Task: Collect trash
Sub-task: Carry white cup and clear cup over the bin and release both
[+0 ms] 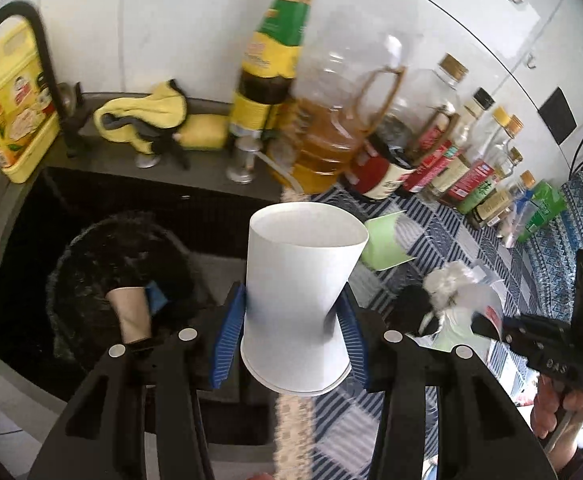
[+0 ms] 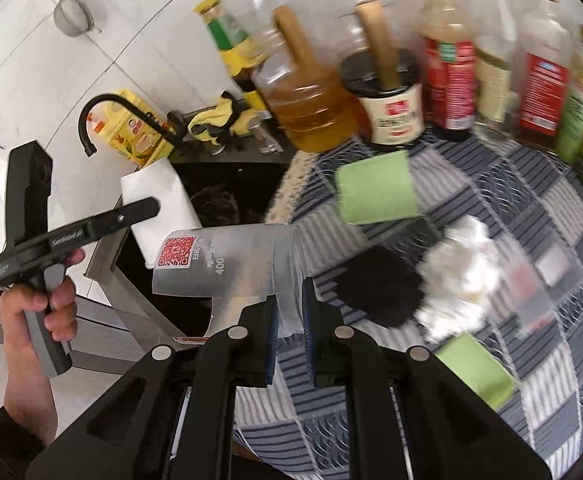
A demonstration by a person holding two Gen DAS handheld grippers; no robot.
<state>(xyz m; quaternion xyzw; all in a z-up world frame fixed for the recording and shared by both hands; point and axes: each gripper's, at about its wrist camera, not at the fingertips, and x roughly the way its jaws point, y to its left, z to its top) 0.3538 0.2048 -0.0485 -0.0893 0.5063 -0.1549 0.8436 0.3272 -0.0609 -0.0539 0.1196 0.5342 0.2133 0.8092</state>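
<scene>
Currently you're carrying trash: left gripper (image 1: 291, 334) pinches the cup (image 1: 301, 300), right gripper (image 2: 291, 336) clamps the wrapper (image 2: 227, 264). Next, drop both in the bag (image 1: 119, 276) in the sink (image 1: 23, 216), far left.

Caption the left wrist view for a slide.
Left tongs grip a white paper cup above the sink with its black bag.

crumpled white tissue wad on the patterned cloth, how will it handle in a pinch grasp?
The crumpled tissue wad looks loosely balled, so it is probably very light and will compress rather than resist the pads. Its ragged folds suggest a pinch may catch only an outer flap. It lies on the patterned cloth, which could bunch if pushed.
</scene>
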